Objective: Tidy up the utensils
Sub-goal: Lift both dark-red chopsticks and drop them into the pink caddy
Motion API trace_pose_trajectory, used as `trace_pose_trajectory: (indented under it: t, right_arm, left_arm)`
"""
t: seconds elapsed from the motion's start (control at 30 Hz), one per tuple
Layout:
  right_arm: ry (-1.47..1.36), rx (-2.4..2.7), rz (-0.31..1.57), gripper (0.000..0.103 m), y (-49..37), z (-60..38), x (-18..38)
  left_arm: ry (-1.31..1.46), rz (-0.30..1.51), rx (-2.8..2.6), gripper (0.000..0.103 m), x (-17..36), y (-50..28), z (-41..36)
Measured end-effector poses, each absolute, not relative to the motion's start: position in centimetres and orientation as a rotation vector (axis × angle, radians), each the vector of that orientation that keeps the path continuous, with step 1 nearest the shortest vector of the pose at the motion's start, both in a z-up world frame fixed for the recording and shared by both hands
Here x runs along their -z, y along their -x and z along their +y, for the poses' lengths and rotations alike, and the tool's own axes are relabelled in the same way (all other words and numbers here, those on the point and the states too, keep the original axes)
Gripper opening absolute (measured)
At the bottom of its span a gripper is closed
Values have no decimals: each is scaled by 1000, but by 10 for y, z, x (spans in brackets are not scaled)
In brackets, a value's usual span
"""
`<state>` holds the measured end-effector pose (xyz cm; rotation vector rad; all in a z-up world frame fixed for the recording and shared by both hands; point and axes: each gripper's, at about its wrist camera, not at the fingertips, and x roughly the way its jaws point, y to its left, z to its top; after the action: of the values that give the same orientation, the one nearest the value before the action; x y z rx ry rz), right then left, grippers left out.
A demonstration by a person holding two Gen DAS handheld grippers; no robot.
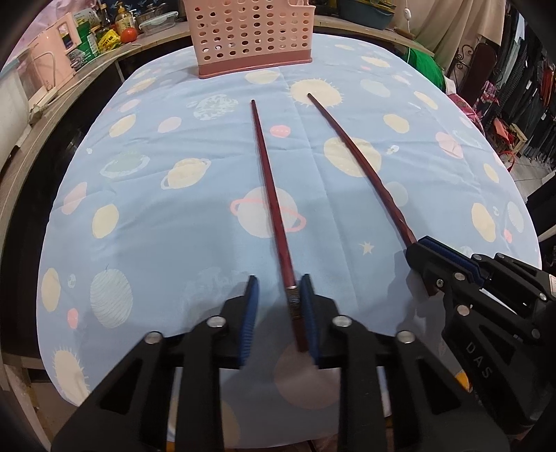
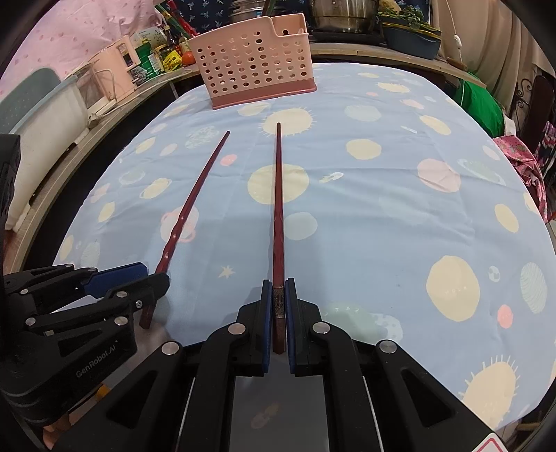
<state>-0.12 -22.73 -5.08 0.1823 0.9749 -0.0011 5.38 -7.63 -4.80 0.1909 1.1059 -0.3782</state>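
Note:
Two dark red chopsticks lie on the planet-print tablecloth (image 1: 173,146), tips pointing toward a pink perforated utensil basket (image 1: 250,34) (image 2: 257,59) at the far edge. My left gripper (image 1: 279,281) (image 2: 156,274) straddles the handle end of the left chopstick (image 1: 267,180) (image 2: 194,194). That chopstick rests against the right pad, and a gap shows at the left pad. My right gripper (image 2: 278,295) (image 1: 418,245) is shut on the handle end of the right chopstick (image 2: 278,194) (image 1: 351,146). Both grippers sit side by side near the table's front edge.
A wooden counter (image 1: 52,104) curves along the left with a pink appliance (image 2: 114,69), bottles and a tomato (image 1: 129,34). Pots (image 2: 344,14) stand behind the basket. A green bundle (image 2: 483,104) and hanging clothes (image 1: 535,104) are on the right.

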Motion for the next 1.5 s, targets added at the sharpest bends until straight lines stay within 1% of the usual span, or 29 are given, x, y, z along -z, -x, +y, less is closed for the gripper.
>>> trace_pose_trajectory:
  t: [0.03, 0.33, 0.53, 0.77, 1.2, 1.5]
  right_arm:
    - [-182, 1, 975, 7, 1, -227, 51]
    - [-170, -10, 962, 7, 5, -222, 45]
    - [-168, -13, 918, 7, 6, -223, 28]
    - [-184, -26, 828, 7, 4, -228, -11]
    - [-273, -28, 652, 7, -17, -261, -89]
    - [-296, -20, 569, 7, -38, -276, -123]
  left_arm:
    - [-187, 1107, 376, 8, 48, -54, -75]
    - [-155, 1115, 376, 7, 45, -54, -68]
    - [-124, 1087, 372, 7, 29, -56, -59]
    - [-81, 1032, 373, 7, -5, -59, -50]
    - [-1, 844, 361, 7, -89, -84, -36]
    - [22, 735, 333, 7, -131, -109, -32]
